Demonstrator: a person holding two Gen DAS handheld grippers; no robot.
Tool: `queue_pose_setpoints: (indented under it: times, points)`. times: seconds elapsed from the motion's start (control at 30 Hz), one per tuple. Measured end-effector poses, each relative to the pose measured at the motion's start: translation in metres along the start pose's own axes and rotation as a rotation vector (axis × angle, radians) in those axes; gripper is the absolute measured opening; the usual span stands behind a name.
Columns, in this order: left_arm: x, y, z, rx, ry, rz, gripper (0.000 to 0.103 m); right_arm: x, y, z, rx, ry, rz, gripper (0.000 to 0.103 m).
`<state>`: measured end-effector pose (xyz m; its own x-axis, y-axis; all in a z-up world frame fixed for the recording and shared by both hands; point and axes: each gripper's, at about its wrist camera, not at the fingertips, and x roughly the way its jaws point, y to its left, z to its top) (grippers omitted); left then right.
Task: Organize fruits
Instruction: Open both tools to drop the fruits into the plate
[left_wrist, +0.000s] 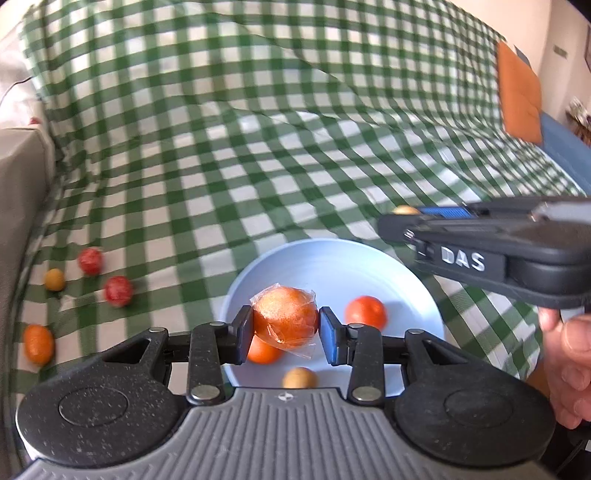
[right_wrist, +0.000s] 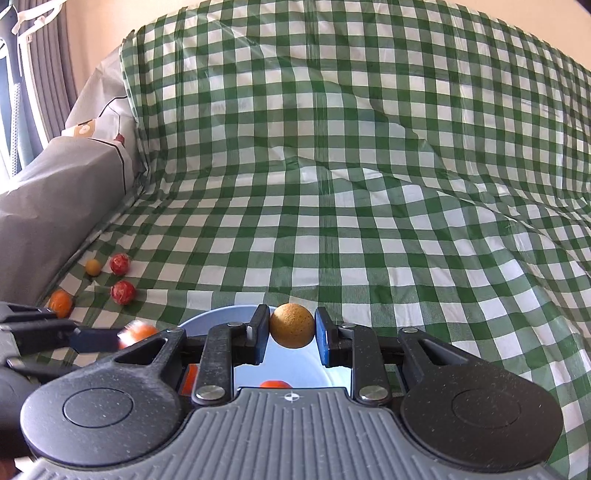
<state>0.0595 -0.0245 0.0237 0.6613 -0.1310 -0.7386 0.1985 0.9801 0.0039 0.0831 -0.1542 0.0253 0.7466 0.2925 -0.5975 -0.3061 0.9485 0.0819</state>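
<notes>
My left gripper (left_wrist: 285, 325) is shut on a plastic-wrapped orange (left_wrist: 285, 318) and holds it over the pale blue bowl (left_wrist: 413, 280). In the bowl lie two oranges, one to the right (left_wrist: 365, 311) and one partly hidden under the held one (left_wrist: 263, 350), and a small brown fruit (left_wrist: 300, 377). My right gripper (right_wrist: 291, 326) is shut on a round brown fruit (right_wrist: 291, 325) over the bowl's far rim (right_wrist: 210, 315). In the left wrist view the right gripper (left_wrist: 402, 218) reaches in from the right, above the bowl's far edge.
A green-and-white checked cloth (left_wrist: 258, 166) covers the surface. At the left lie loose fruits: two red ones (left_wrist: 90, 260) (left_wrist: 118, 290), a small yellow-brown one (left_wrist: 54, 278) and an orange (left_wrist: 38, 343). A grey cushion (right_wrist: 48, 206) borders the left side.
</notes>
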Motion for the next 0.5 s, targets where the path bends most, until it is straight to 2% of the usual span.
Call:
queue_pose_setpoints:
  times: [0.17,0.2,0.23,0.27,0.3,0.37,0.5]
  points:
    - [0.010,-0.018,0.000,0.033,0.011,-0.017,0.042,0.001,-0.005,-0.001,0.032,0.008,0.007,0.027]
    - [0.011,-0.019,0.000,0.028,0.012,-0.019,0.045,0.001,-0.005,-0.001,0.039,0.010,0.010,0.027]
    - [0.011,-0.019,0.000,0.023,0.012,-0.024,0.054,0.001,-0.005,-0.001,0.044,0.012,0.014,0.028]
    - [0.010,-0.018,0.001,0.018,0.006,-0.025,0.057,0.002,-0.004,0.000,0.047,0.013,0.018,0.029]
    - [0.009,-0.017,0.001,0.018,-0.001,-0.021,0.058,0.002,-0.004,0.000,0.048,0.014,0.019,0.034]
    - [0.007,-0.012,0.002,0.009,-0.006,-0.013,0.058,0.001,-0.002,0.000,0.045,0.009,0.015,0.038]
    - [0.003,-0.004,0.004,-0.015,-0.010,0.001,0.058,0.002,-0.001,0.001,0.054,0.004,0.006,0.039]
